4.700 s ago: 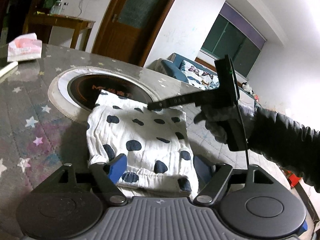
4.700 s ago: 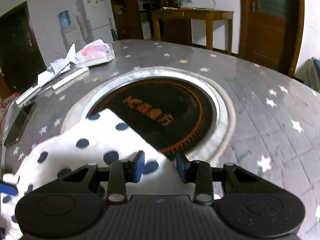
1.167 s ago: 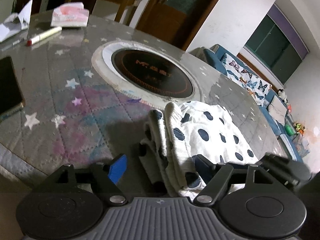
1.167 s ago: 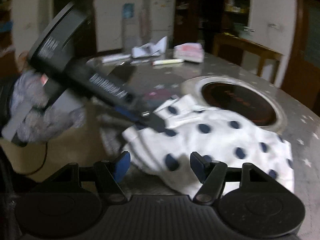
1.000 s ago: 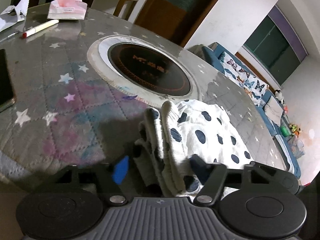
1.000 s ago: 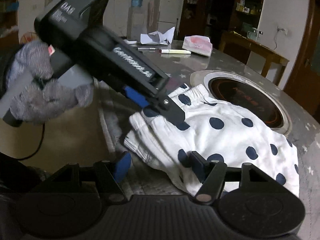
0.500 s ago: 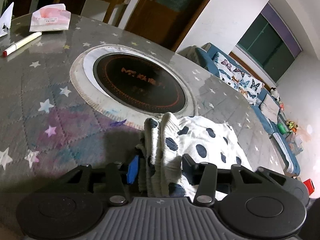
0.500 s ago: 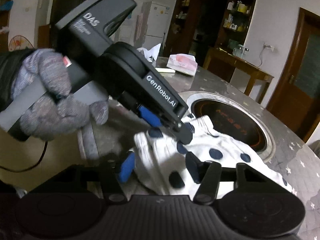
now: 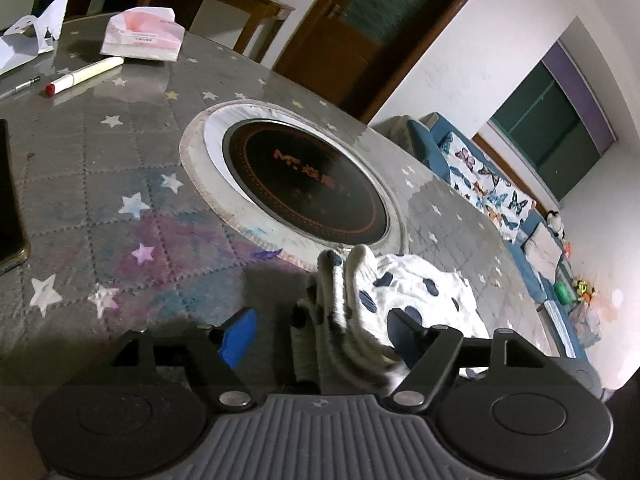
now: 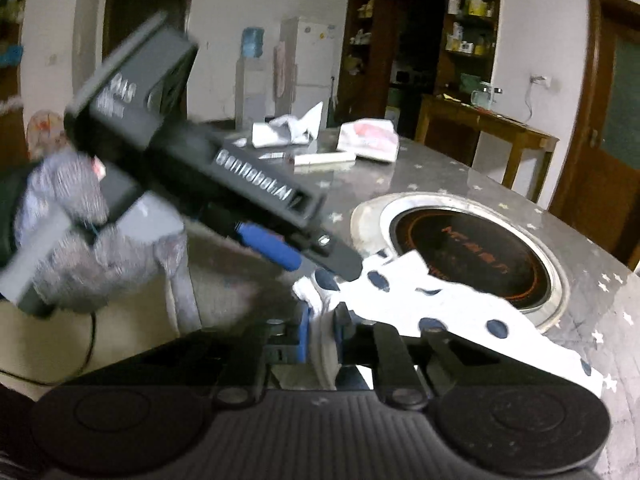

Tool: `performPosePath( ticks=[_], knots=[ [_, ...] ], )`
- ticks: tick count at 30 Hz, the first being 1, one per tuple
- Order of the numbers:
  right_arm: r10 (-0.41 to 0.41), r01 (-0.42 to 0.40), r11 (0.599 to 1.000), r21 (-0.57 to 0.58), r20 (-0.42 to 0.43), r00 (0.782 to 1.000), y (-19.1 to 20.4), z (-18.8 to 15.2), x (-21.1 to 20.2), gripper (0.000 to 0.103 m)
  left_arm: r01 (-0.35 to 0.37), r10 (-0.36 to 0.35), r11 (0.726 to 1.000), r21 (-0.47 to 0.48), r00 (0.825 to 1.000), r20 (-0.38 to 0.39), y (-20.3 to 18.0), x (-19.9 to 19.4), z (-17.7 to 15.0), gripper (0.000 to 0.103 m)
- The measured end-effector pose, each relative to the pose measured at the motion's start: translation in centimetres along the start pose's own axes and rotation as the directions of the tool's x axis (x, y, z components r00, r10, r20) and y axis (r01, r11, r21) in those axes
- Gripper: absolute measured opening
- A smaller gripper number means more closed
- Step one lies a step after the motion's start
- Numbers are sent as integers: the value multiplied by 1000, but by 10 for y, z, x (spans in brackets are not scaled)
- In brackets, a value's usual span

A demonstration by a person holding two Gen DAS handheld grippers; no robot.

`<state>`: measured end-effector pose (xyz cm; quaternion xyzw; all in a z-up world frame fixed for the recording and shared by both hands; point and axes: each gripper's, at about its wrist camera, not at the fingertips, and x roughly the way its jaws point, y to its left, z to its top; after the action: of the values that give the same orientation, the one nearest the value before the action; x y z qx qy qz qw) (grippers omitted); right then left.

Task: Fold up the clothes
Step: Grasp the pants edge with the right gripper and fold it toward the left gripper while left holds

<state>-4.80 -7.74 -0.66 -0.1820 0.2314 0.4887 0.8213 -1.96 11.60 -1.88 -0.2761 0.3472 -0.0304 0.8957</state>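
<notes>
The folded white garment with dark dots [image 9: 404, 288] lies on the grey star-patterned table, just in front of the round cooktop. Its thick folded edge stands between the fingers of my left gripper [image 9: 320, 334], which is open around it without pinching. In the right wrist view the garment [image 10: 440, 308] is lifted at its near edge. My right gripper [image 10: 322, 330] is shut on that bunched edge. The left gripper [image 10: 304, 248] shows there too, held by a gloved hand, its tips at the garment's far corner.
The black round cooktop [image 9: 304, 184] is set into the table [image 9: 120, 160]. A pink-white tissue pack [image 9: 140, 34], a marker [image 9: 82, 74], crumpled paper [image 9: 28, 38] and a dark phone [image 9: 8, 196] lie at the left. A sofa [image 9: 492, 196] stands beyond the right edge.
My left gripper was closed on the garment's edge half a second ago and has opened. My right gripper has closed on the edge and lifted it.
</notes>
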Motion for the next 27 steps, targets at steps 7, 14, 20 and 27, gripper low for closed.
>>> performPosePath(
  ticks=[7, 14, 20, 27],
  knots=[
    [29, -30, 999, -24, -18, 999, 8, -10, -3, 11, -7, 7, 1000, -5, 999, 32, 0, -5, 6, 79],
    [71, -72, 997, -13, -30, 997, 6, -18, -1, 23, -35, 34, 997, 66, 999, 26, -13, 8, 2, 79],
    [-5, 4, 993, 115, 8, 1000, -41, -12, -26, 25, -49, 48, 996, 78, 999, 14, -13, 23, 2, 78],
    [-153, 153, 956, 250, -20, 988, -90, -4, 4, 25, -82, 82, 989, 126, 997, 9, -21, 36, -1, 75]
  ],
)
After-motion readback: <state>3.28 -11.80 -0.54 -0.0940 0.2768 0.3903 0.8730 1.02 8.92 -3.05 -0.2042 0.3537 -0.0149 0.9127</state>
